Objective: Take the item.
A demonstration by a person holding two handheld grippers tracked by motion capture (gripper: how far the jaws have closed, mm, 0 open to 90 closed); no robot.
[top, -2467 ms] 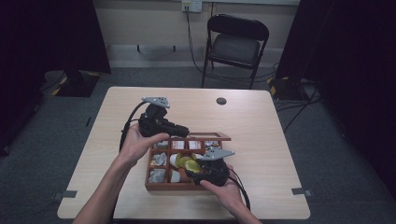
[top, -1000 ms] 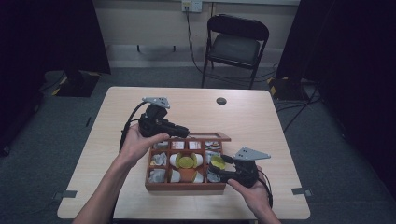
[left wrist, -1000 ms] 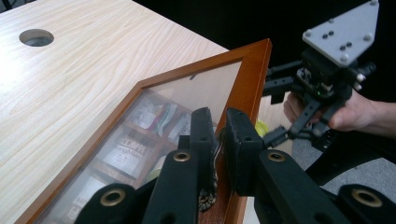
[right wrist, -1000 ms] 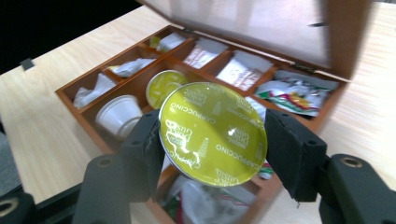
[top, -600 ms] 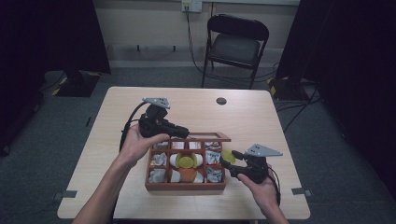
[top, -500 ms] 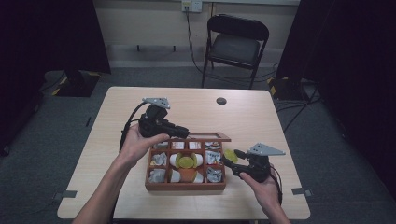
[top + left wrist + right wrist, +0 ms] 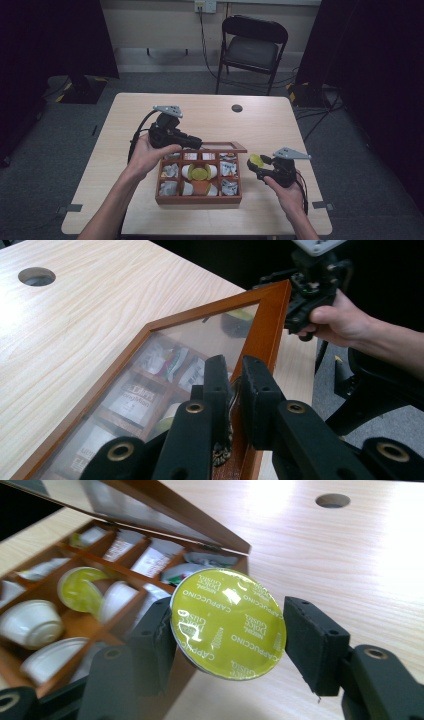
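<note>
Your left gripper (image 7: 232, 390) is clamped on the glass lid (image 7: 200, 345) to hold the wooden box (image 7: 198, 199) open, while your right gripper (image 7: 227, 630) grips the yellow-green coffee capsule (image 7: 228, 622), lifted clear beside the box over the worktop (image 7: 125, 150).

The high view is dim, its dark corners swallowing detail. Overhead light glares off the pale desk (image 7: 350, 570) and the yellow capsule lid (image 7: 228, 622) (near black parts blur softly).

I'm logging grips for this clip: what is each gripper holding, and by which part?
Left gripper: the box's glass lid, by its wooden frame edge. Right gripper: a yellow-topped coffee capsule, by its sides.
</note>
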